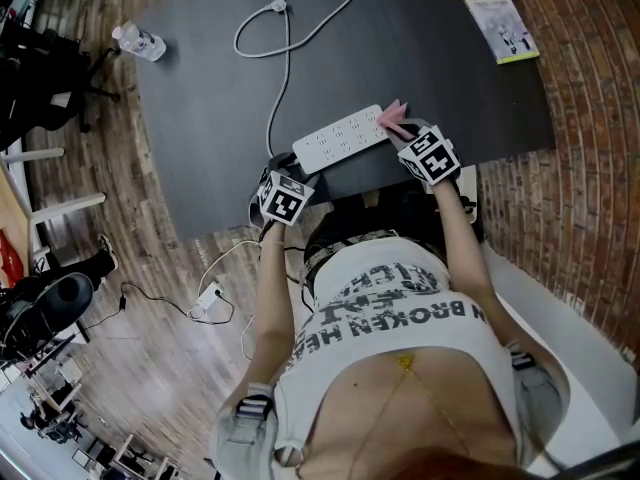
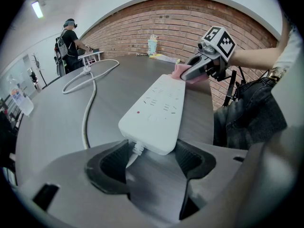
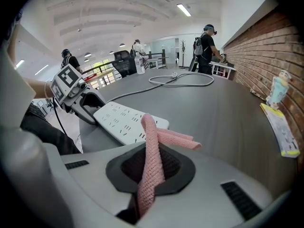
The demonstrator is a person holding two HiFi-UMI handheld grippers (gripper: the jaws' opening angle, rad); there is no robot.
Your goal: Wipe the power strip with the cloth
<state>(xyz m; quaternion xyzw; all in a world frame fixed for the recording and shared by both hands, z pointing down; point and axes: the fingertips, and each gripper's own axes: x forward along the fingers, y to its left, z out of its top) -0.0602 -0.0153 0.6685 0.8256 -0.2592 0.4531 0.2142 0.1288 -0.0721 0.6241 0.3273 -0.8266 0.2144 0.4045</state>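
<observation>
- The white power strip [image 1: 340, 136] lay near the front edge of the dark table [image 1: 200, 88], and its white cable [image 1: 285, 58] ran away in loops towards the far side
- The left gripper [image 1: 278, 168] sat at the strip's cable end; in the left gripper view its jaws stood one on each side of that end and looked pressed against it, so the left gripper [image 2: 152, 160] held the strip [image 2: 154, 110] in place
- The right gripper [image 1: 402, 130] was clamped on the pink cloth [image 1: 392, 118], a folded strip of which rose from between its closed jaws in the right gripper view [image 3: 152, 151]
- The cloth's free end rested on the strip's far end, the one away from the cable
- A plastic bottle [image 1: 140, 41] lay at the far left corner of the table, and a yellow-edged booklet [image 1: 497, 23] lay at the far right by the brick wall
</observation>
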